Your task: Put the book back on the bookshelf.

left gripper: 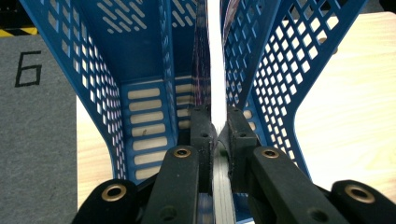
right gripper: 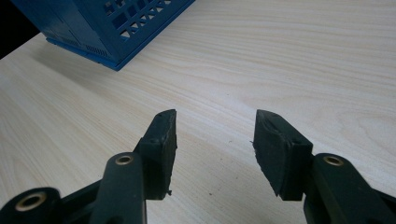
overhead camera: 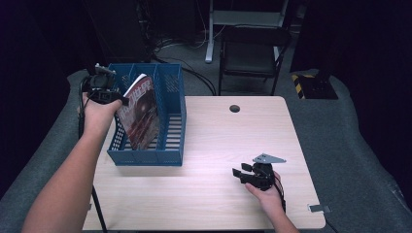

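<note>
We are clamping the left gripper (overhead camera: pixel 119 100) on the magazine (overhead camera: pixel 141 114), standing it in the blue file rack (overhead camera: pixel 172 121), while our right gripper (overhead camera: pixel 241 171) is resting apart on the table (overhead camera: pixel 218 136); next, presumably, lowering and releasing.

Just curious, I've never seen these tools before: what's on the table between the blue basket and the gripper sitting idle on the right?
Nothing: in the high view, bare wooden tabletop separates the blue basket from the right gripper, whose jaws stand open.
</note>
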Action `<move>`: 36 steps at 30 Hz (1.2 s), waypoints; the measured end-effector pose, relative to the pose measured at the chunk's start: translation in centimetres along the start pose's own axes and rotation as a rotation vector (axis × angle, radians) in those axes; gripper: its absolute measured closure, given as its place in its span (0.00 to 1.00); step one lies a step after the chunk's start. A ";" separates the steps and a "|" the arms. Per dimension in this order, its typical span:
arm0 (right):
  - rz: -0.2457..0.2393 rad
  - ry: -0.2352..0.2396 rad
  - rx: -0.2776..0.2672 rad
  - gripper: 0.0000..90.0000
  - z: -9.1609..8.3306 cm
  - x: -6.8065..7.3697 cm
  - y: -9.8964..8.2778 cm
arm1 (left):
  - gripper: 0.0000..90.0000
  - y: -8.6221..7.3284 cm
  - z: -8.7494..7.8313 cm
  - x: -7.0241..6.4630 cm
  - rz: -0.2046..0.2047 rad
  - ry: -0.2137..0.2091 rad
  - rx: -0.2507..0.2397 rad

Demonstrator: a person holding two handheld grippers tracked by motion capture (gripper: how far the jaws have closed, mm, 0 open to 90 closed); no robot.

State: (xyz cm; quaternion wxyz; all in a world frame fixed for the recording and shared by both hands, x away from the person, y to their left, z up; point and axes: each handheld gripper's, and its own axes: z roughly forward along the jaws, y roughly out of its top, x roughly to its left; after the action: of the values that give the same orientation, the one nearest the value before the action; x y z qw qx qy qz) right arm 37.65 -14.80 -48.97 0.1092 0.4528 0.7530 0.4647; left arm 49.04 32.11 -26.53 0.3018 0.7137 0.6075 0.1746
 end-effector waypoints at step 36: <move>-0.011 0.002 0.012 0.55 0.1 -0.2 0.0 | 0.94 1.3 2.9 0.7 -0.071 0.083 -0.176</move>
State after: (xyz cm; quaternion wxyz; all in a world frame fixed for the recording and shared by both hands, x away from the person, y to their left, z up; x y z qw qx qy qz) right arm 37.78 -14.90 -49.09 0.1085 0.4488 0.7584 0.4601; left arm 51.91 32.04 -27.96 0.3439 0.6547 0.6267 0.2456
